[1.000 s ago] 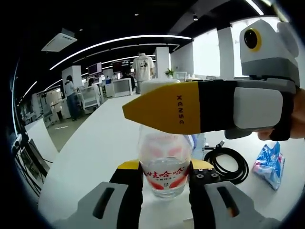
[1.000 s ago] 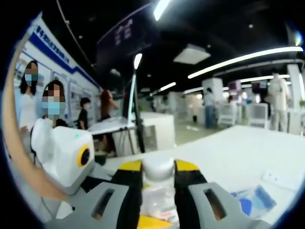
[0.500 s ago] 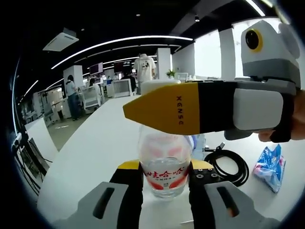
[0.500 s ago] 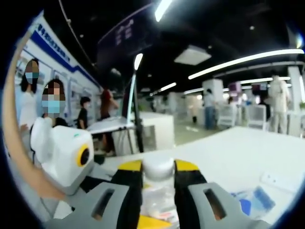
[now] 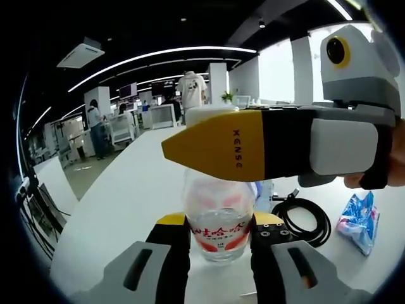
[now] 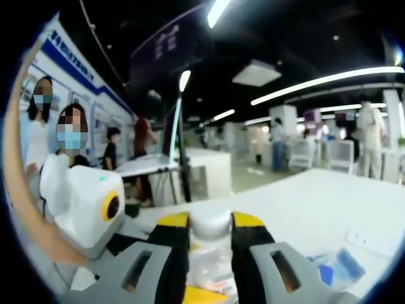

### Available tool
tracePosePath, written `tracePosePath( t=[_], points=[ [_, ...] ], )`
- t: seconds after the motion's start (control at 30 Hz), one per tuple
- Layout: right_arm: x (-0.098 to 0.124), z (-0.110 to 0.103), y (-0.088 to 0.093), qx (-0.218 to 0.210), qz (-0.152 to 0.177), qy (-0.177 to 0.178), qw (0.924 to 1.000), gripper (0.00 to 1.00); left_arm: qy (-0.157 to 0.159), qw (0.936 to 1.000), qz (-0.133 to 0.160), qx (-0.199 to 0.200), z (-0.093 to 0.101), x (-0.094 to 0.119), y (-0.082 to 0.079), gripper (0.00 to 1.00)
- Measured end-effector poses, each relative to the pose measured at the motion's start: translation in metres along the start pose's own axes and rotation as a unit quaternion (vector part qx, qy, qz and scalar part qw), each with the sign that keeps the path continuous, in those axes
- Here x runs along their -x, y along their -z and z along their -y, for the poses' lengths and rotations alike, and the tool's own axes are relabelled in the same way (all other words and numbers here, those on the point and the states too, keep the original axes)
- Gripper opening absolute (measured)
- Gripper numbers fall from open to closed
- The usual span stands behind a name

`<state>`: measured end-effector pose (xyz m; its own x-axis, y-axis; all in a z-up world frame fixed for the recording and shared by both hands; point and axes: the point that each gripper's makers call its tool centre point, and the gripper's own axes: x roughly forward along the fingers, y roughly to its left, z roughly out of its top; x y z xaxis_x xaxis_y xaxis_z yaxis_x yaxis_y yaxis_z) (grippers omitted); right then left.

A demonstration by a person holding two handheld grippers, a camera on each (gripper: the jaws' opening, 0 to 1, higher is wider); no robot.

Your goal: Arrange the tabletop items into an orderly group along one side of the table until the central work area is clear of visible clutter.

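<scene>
A: Where does the bottle [image 5: 219, 218] sit relative to the hand-held grippers?

B: Upright on the desk [image 5: 126, 209], long axis vertical. The left hand-held gripper [image 5: 219, 237] has its jaws closed onto the labelled lower body. The right hand-held gripper [image 6: 211, 244] comes in from the side, jaws closed on the white cap [image 6: 211, 223] at the neck. Both are in contact; neither is nearer.

A: So both hold one bottle, low and high?

B: Yes. Judging by that, any move needs both hands travelling together, or one letting go.

A: Other clutter?

B: A black cable coil [image 5: 304, 218] and a blue-white packet [image 5: 357, 217] lie just beyond the bottle, to its right in the left gripper view.
</scene>
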<state>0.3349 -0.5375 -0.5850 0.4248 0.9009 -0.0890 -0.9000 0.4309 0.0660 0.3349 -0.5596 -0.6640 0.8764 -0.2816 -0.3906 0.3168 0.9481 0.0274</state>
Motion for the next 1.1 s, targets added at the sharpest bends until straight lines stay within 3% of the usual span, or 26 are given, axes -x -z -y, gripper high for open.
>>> tracePosePath(
  t=[1.1],
  points=[
    [-0.021, 0.015, -0.004, -0.017, 0.013, 0.003, 0.9998, 0.22, -0.011, 0.9999, 0.007, -0.003, -0.020, -0.015, -0.007, 0.35]
  ],
)
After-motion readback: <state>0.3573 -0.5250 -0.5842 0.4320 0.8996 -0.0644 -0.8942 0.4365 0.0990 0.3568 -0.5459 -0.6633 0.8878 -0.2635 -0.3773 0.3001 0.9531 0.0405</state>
